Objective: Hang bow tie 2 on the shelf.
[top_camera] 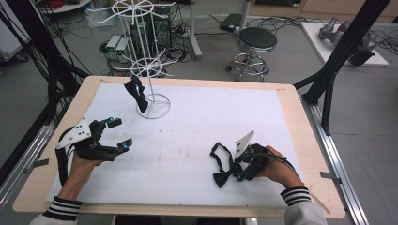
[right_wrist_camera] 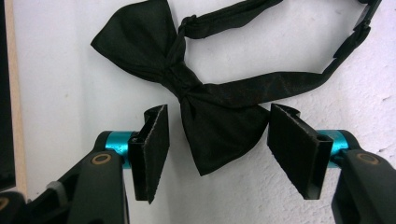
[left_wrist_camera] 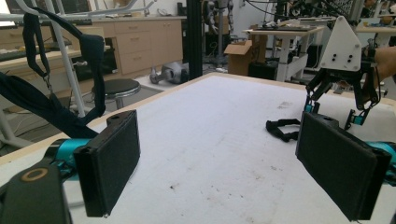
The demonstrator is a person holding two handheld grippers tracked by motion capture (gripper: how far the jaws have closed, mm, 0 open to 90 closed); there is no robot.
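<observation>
Black bow tie [right_wrist_camera: 187, 88] flat on white tabletop [top_camera: 187, 140], one wing lying between the parted jaws of right tongs [right_wrist_camera: 217, 140], knot just ahead, strap [right_wrist_camera: 280, 81] trailing away. Right hand nearest. Left tongs [top_camera: 117, 133] open, empty, well apart.

A round stool and a box are seen past the table.
The black stool [top_camera: 257, 39] is set on the grey floor [top_camera: 281, 65], and a cardboard box [left_wrist_camera: 239, 57] is seen near the desks.
</observation>
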